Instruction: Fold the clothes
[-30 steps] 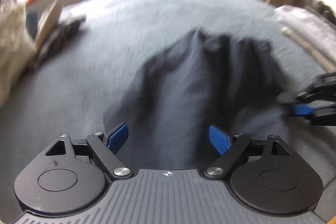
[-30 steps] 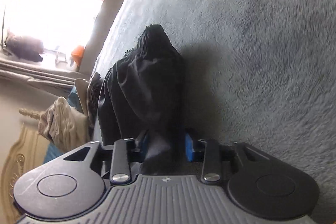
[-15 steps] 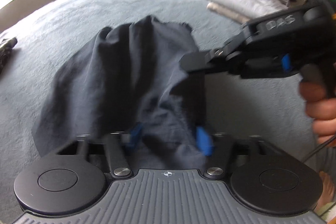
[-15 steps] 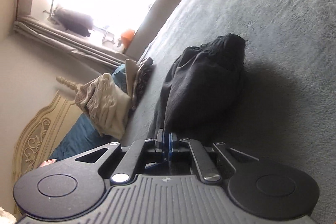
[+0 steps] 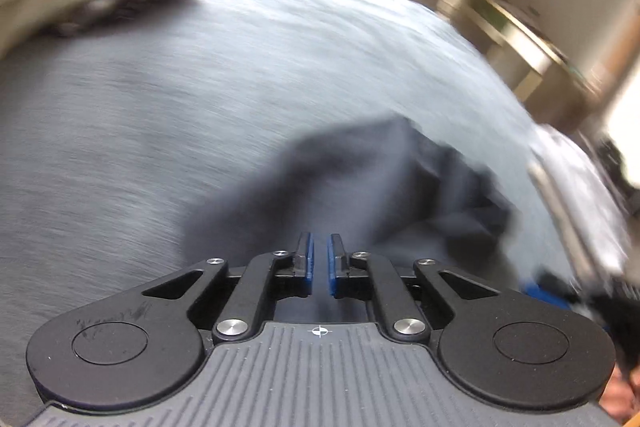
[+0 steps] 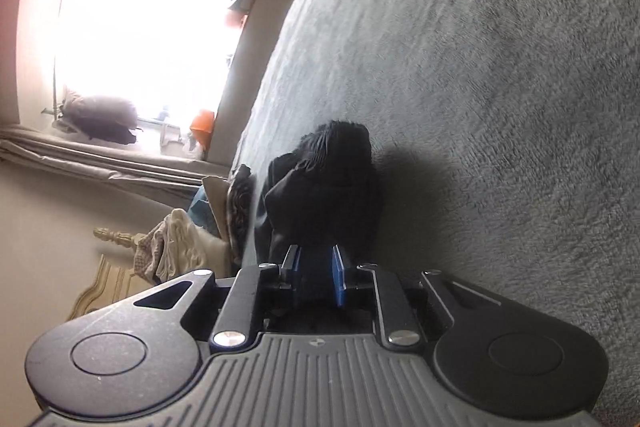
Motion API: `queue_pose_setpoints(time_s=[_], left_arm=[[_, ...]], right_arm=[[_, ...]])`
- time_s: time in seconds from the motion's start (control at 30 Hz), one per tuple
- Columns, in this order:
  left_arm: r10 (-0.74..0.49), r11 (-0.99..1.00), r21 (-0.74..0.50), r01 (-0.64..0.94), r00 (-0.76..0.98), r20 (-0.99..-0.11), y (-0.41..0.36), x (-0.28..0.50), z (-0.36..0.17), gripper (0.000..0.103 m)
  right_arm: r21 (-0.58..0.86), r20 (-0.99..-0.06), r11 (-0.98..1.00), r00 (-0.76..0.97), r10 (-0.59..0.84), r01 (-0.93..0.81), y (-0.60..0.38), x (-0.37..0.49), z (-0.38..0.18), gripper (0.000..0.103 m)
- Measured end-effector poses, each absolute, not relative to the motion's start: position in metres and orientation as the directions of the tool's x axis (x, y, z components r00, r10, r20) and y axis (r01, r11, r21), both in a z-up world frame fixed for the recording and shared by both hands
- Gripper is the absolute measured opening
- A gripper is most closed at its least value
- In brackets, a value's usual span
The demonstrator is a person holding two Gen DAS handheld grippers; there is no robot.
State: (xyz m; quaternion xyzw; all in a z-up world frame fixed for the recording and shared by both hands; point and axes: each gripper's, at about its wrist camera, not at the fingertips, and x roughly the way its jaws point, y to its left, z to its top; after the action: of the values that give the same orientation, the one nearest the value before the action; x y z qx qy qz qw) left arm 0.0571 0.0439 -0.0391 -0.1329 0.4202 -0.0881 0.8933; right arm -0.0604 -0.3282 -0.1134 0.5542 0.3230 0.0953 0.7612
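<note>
Cloth (image 5: 360,183) — a dark garment, bunched and creased — lies on the grey blanket (image 5: 200,99) that covers the bed, and both wrist views look down on it. In the left wrist view the picture is smeared by motion, so folds and edges of the cloth cannot be read well. The left gripper (image 5: 320,263) sits at the near edge of the cloth with its blue pads (image 5: 307,263) drawn close, a narrow slit between them; the cloth shows just past the tips, but whether any fabric is pinched in that slit cannot be told. The right gripper (image 6: 316,273) has its pads (image 6: 338,275) set a little apart with dark fabric filling the gap between them, so it grasps the near end of the cloth (image 6: 324,187), which rises in a gathered hump beyond the tips and throws a shadow on the blanket (image 6: 500,87) to its right. In the left wrist view part of the right gripper (image 5: 580,303) shows at the lower right, beside the cloth. Left of the cloth in the right wrist view lies a pile of laundry (image 6: 184,243) against a pale carved headboard (image 6: 104,283), and above that a bright window (image 6: 140,27). Far beyond the cloth in the left view stands a blurred wooden table (image 5: 520,47).
</note>
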Motion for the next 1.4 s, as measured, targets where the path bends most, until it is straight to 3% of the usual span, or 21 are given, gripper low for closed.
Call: queue_pose_setpoints(time_s=[0.13, 0.23, 0.37, 0.47, 0.5, 0.53, 0.6, 0.63, 0.67, 0.73, 0.83, 1.1, 1.2, 1.27, 1.3, 1.4], left_arm=[[-0.117, 0.966, -0.240, -0.095, 0.668, -0.735, 0.075, 0.060, -0.036, 0.005], [-0.150, 0.961, -0.264, -0.078, 0.656, -0.740, 0.088, 0.057, -0.036, 0.010], [-0.221, 0.960, -0.282, -0.008, 0.600, -0.769, 0.082, 0.065, -0.051, 0.068], [-0.264, 0.954, -0.297, 0.039, 0.573, -0.775, 0.076, 0.074, -0.066, 0.086], [-0.278, 0.952, -0.301, 0.054, 0.564, -0.777, 0.074, 0.077, -0.071, 0.087], [-0.274, 0.956, -0.285, 0.070, 0.556, -0.785, 0.070, 0.079, -0.075, 0.084], [-0.245, 0.967, -0.235, 0.095, 0.585, -0.773, 0.063, 0.073, -0.077, 0.062], [-0.238, 0.970, -0.212, 0.116, 0.601, -0.763, 0.060, 0.069, -0.077, 0.039], [-0.240, 0.971, -0.199, 0.134, 0.609, -0.756, 0.057, 0.066, -0.075, 0.026], [-0.238, 0.971, -0.169, 0.168, 0.641, -0.730, 0.051, 0.054, -0.068, 0.010], [-0.242, 0.964, -0.086, 0.251, 0.703, -0.668, 0.037, 0.030, -0.055, 0.005], [-0.499, 0.833, -0.161, 0.530, 0.592, -0.633, -0.014, -0.020, -0.047, 0.004], [-0.558, 0.768, -0.151, 0.622, 0.534, -0.635, -0.035, -0.035, -0.051, 0.004], [-0.580, 0.730, -0.134, 0.670, 0.505, -0.639, -0.047, -0.045, -0.053, 0.004], [-0.594, 0.712, -0.139, 0.688, 0.486, -0.641, -0.051, -0.049, -0.054, 0.004], [-0.624, 0.665, -0.146, 0.732, 0.438, -0.647, -0.060, -0.058, -0.057, 0.004]], right_arm=[[0.896, -0.409, 0.382, 0.753, 0.516, 0.225, -0.318, -0.055, -0.118, 0.019], [0.887, -0.429, 0.395, 0.743, 0.514, 0.239, -0.311, -0.048, -0.120, 0.029], [0.880, -0.439, 0.405, 0.748, 0.498, 0.247, -0.308, -0.045, -0.115, 0.040], [0.873, -0.451, 0.418, 0.742, 0.497, 0.251, -0.307, -0.044, -0.111, 0.042], [0.868, -0.458, 0.427, 0.738, 0.496, 0.253, -0.306, -0.044, -0.110, 0.042], [0.863, -0.466, 0.436, 0.734, 0.494, 0.254, -0.305, -0.044, -0.108, 0.042], [0.847, -0.485, 0.468, 0.729, 0.483, 0.253, -0.303, -0.045, -0.102, 0.042], [0.835, -0.496, 0.490, 0.726, 0.476, 0.250, -0.302, -0.045, -0.098, 0.042], [0.823, -0.507, 0.512, 0.724, 0.468, 0.246, -0.301, -0.045, -0.094, 0.042], [0.799, -0.527, 0.554, 0.717, 0.456, 0.235, -0.298, -0.045, -0.086, 0.042], [0.779, -0.536, 0.591, 0.711, 0.456, 0.208, -0.289, -0.041, -0.075, 0.042], [0.725, -0.541, 0.680, 0.702, 0.462, 0.111, -0.259, -0.031, -0.046, 0.044], [0.694, -0.553, 0.717, 0.689, 0.468, 0.070, -0.249, -0.030, -0.036, 0.048], [0.661, -0.578, 0.748, 0.676, 0.458, 0.058, -0.242, -0.031, -0.034, 0.064], [0.640, -0.592, 0.766, 0.669, 0.450, 0.052, -0.239, -0.031, -0.033, 0.067], [0.568, -0.647, 0.822, 0.637, 0.419, 0.036, -0.228, -0.031, -0.036, 0.068]])
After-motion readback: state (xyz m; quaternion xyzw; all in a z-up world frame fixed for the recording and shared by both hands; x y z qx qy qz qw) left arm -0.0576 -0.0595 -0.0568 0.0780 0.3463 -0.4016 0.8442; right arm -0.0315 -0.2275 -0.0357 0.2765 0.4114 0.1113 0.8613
